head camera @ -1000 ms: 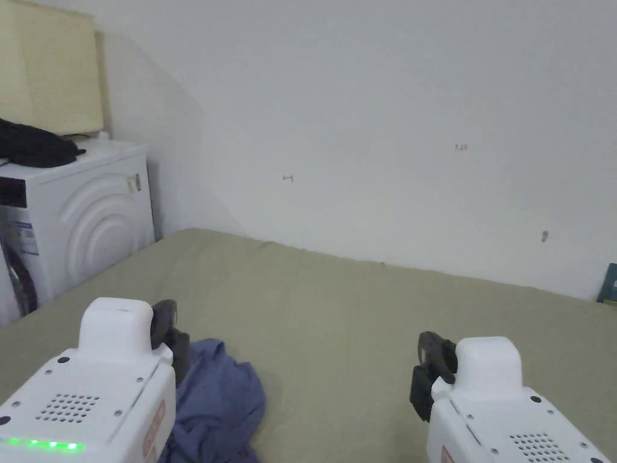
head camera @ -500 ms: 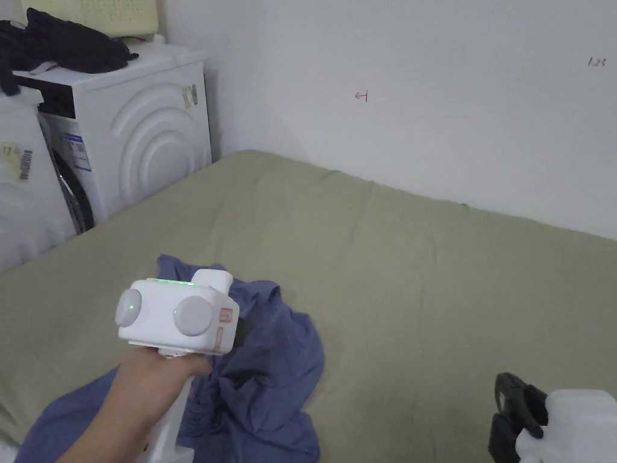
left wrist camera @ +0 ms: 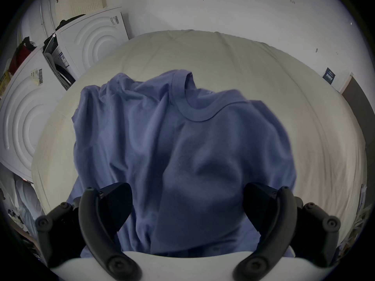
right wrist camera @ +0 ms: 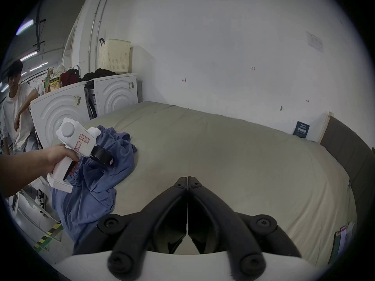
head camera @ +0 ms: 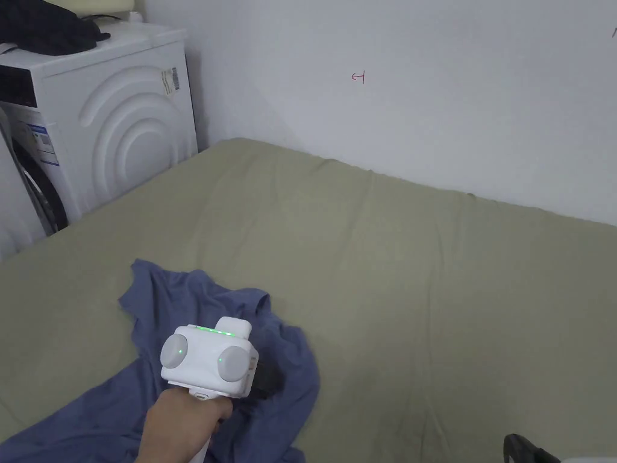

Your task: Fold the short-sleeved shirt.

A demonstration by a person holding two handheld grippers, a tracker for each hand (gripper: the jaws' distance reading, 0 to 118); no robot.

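A blue short-sleeved shirt (head camera: pixel 181 301) lies crumpled on the near left part of the olive bed (head camera: pixel 391 271). A hand holds my left gripper (head camera: pixel 265 380) low over the heap's right side. In the left gripper view its jaws stand wide open (left wrist camera: pixel 187 190) with the shirt (left wrist camera: pixel 182 133) beneath them, and the round collar (left wrist camera: pixel 198 113) lies farther off. The right gripper view shows the left gripper (right wrist camera: pixel 101 155) over the shirt (right wrist camera: pixel 95 184). My right gripper (right wrist camera: pixel 187 179) is shut on nothing, above bare sheet, well to the right of the shirt.
White washing machines (head camera: pixel 114 126) stand at the bed's left end, dark clothes (head camera: pixel 48 30) on top. A white wall runs behind the bed. A cream basket (right wrist camera: pixel 114 55) sits on a machine. Another person (right wrist camera: pixel 16 107) stands far left. A dark headboard (right wrist camera: pixel 349 153) bounds the right.
The head camera has tilted down. My left gripper has turned and come down over the shirt's right side. The right gripper has sunk to the head view's bottom edge.
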